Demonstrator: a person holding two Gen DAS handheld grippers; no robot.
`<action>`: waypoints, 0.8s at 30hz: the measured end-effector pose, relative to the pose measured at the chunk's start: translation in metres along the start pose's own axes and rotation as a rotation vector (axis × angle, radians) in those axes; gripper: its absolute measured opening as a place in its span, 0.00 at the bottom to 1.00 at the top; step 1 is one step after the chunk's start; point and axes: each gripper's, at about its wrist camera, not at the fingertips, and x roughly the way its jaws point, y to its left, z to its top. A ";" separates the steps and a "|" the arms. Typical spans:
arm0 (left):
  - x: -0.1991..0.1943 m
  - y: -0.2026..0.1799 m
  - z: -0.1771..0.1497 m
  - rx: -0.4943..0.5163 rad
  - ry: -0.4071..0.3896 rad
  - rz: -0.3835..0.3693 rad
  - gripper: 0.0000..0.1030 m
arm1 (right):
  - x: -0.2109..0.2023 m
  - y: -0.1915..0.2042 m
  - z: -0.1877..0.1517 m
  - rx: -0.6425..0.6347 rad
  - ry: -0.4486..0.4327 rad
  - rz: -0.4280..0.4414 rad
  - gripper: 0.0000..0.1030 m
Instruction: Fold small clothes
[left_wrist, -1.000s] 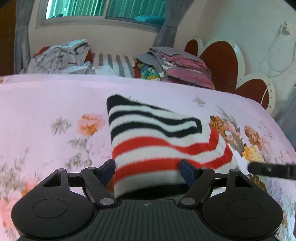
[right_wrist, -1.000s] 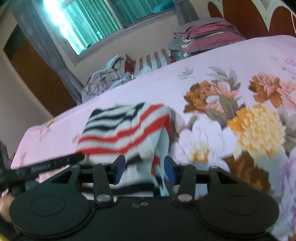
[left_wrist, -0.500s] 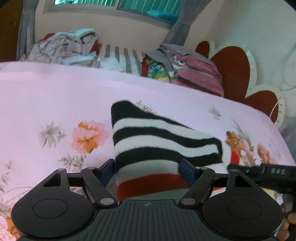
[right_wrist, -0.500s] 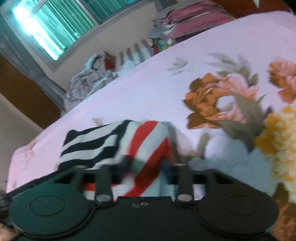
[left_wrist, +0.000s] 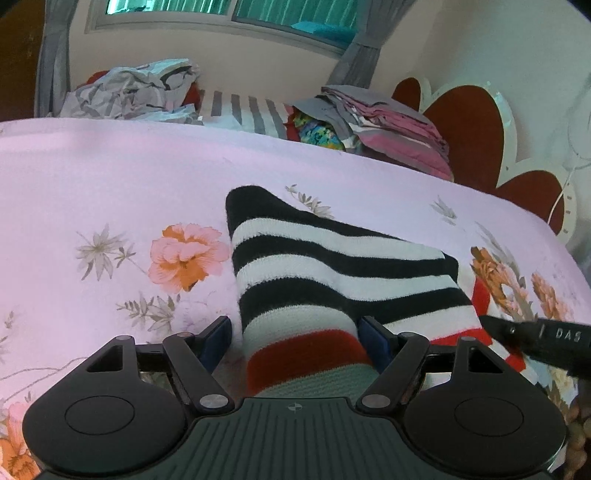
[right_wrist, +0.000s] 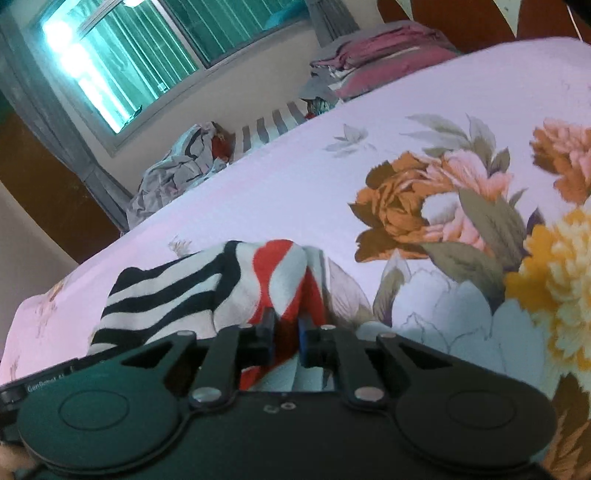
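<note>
A small knit garment with black, white and red stripes (left_wrist: 332, 273) lies on the pink floral bedsheet (left_wrist: 110, 177). My left gripper (left_wrist: 295, 336) is open, its blue-padded fingers either side of the garment's near edge. My right gripper (right_wrist: 284, 332) is shut on the garment's red-and-white striped edge (right_wrist: 280, 280), which bunches up between the fingers. The right gripper's side shows at the right of the left wrist view (left_wrist: 546, 339).
A pile of crumpled grey clothes (left_wrist: 129, 92) and a stack of folded pink and grey clothes (left_wrist: 388, 125) lie at the far side of the bed. A red and white headboard (left_wrist: 465, 136) stands at the right. A window (right_wrist: 147, 55) is behind.
My right gripper has closed on the garment's red-striped edge. The garment has been drawn toward both grippers, so more black stripes and less red show in the left wrist view.
</note>
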 end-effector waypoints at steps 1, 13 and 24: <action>-0.002 -0.002 0.001 0.006 0.000 0.007 0.73 | -0.004 0.004 0.001 -0.010 -0.004 -0.006 0.12; -0.064 -0.014 -0.014 0.033 -0.029 -0.015 0.73 | -0.065 0.029 -0.015 -0.126 -0.020 0.028 0.28; -0.065 -0.011 -0.038 0.007 0.001 -0.008 0.73 | -0.064 0.012 -0.042 -0.097 0.044 -0.018 0.28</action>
